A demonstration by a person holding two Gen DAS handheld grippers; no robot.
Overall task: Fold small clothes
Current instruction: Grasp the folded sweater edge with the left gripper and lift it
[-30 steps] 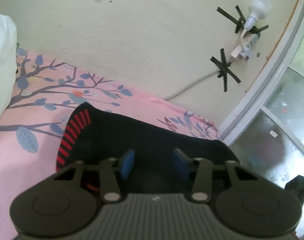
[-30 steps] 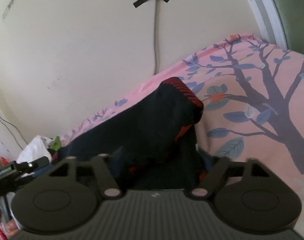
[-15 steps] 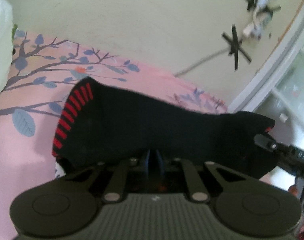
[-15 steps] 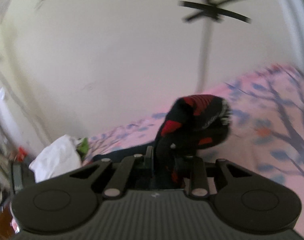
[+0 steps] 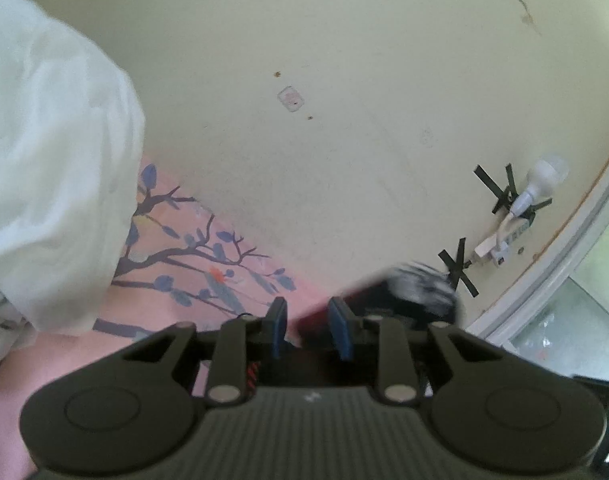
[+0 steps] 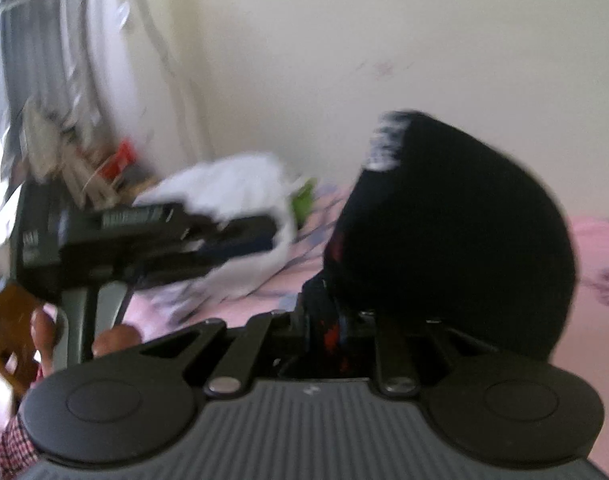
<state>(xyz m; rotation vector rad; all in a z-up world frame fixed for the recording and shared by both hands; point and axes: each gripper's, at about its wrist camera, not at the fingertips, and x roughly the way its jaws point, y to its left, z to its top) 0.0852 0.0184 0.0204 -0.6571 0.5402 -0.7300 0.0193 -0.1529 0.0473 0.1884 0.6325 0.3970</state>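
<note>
A black sock with red stripes (image 6: 456, 240) hangs bunched and lifted over the pink sheet, and my right gripper (image 6: 328, 320) is shut on its lower fold, the jaws still closing. In the left wrist view the same sock (image 5: 408, 292) is a blur to the right, its reddish edge reaching into the gap of my left gripper (image 5: 309, 326). That gripper's blue pads (image 5: 278, 326) stand apart and are opening, not pressing on the cloth. The right wrist view also shows the left gripper (image 6: 248, 236) at the left, held by a hand (image 6: 44, 332).
A pink bed sheet with a tree print (image 5: 176, 264) runs along a cream wall. A white cloth bundle (image 5: 52, 184) lies at the left. A bulb (image 5: 544, 172) and a taped cable hang on the wall by a window frame (image 5: 576, 256). Clutter stands beyond the bed's end (image 6: 84, 168).
The left gripper shut on the sock, then let go and swung left. The right gripper closed on the sock, lifted it and rolled toward the left gripper.
</note>
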